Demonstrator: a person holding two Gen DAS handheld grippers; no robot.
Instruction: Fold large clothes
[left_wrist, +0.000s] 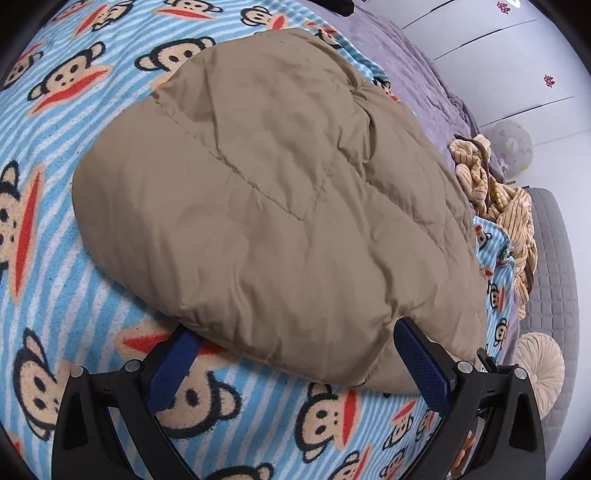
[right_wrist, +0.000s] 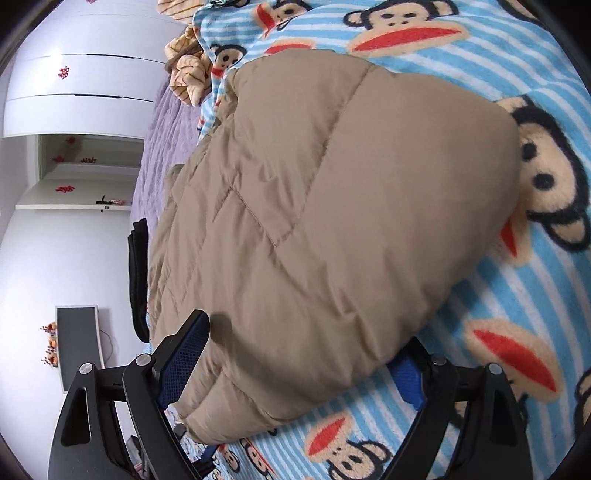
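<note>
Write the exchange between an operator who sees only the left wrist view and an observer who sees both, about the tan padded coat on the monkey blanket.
Operator: Where is the right gripper?
Observer: The right gripper sits at the coat's near edge, jaws open, one on each side of it.
Operator: Is it gripping fabric?
Observer: No. One of its fingers stands clear beside the fabric. The other is partly hidden under the coat's bulge.
</note>
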